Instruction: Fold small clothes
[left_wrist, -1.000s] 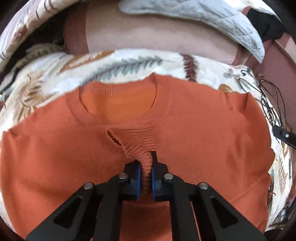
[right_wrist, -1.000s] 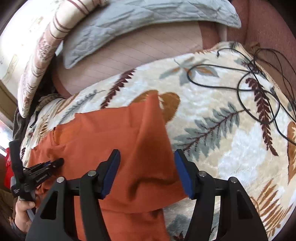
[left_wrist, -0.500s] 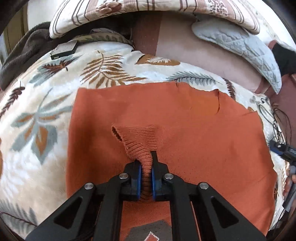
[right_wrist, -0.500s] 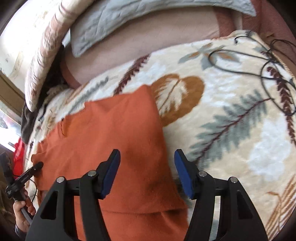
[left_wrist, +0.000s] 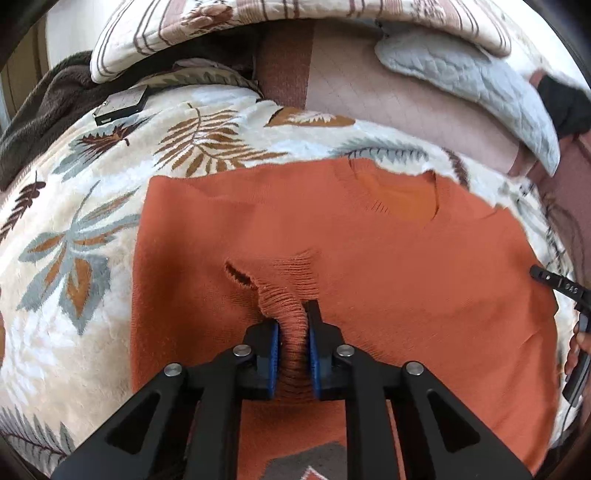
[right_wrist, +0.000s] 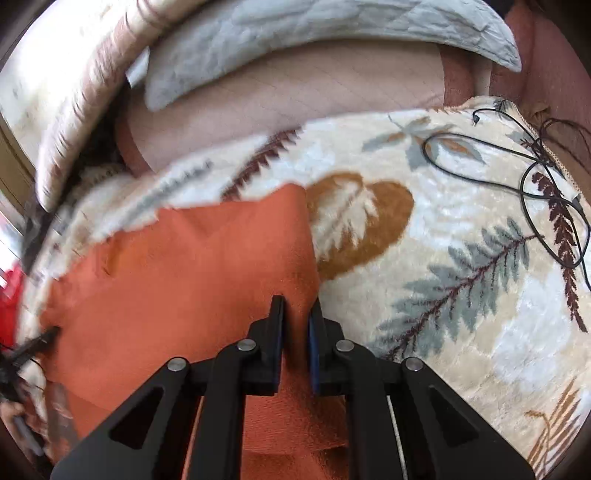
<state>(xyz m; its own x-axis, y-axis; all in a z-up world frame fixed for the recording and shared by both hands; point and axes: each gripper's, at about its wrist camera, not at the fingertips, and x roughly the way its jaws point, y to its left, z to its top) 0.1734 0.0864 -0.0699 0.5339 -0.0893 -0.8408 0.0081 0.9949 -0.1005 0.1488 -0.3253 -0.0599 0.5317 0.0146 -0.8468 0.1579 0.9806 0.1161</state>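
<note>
Left hand-held gripper (left_wrist: 294, 325) pinches the ribbed cuff (left_wrist: 284, 295) of an orange sweater (left_wrist: 406, 280), the knit bunched between its blue pads (left_wrist: 273, 354); the jaws have just been easing apart a little, yet the cuff is still between them and pressed by the pads. In this left wrist view the sweater lies spread flat on a leaf-patterned blanket (left_wrist: 85, 258) covering a bed, its neckline (left_wrist: 399, 195) toward the far edge and the sleeve folded in over the body. A small dark device (left_wrist: 122, 105) rests on the blanket at the far left, a grey quilted pillow (left_wrist: 472, 85) and a striped pillow (left_wrist: 258, 22) lie beyond, and the other tool's black tip (left_wrist: 554, 286) shows at the right edge with part of a hand (left_wrist: 576, 354).

From the right wrist view, the right hand-held gripper (right_wrist: 295, 317) has just been closing and now nips the sweater's right edge (right_wrist: 295, 369), fabric caught between its nearly closed pads. The orange cloth (right_wrist: 192, 273) stretches away to the left over the same blanket (right_wrist: 461, 295), and a thin black cable (right_wrist: 517, 184) loops across the blanket at the far right. The left side of this view is blurred.
</note>
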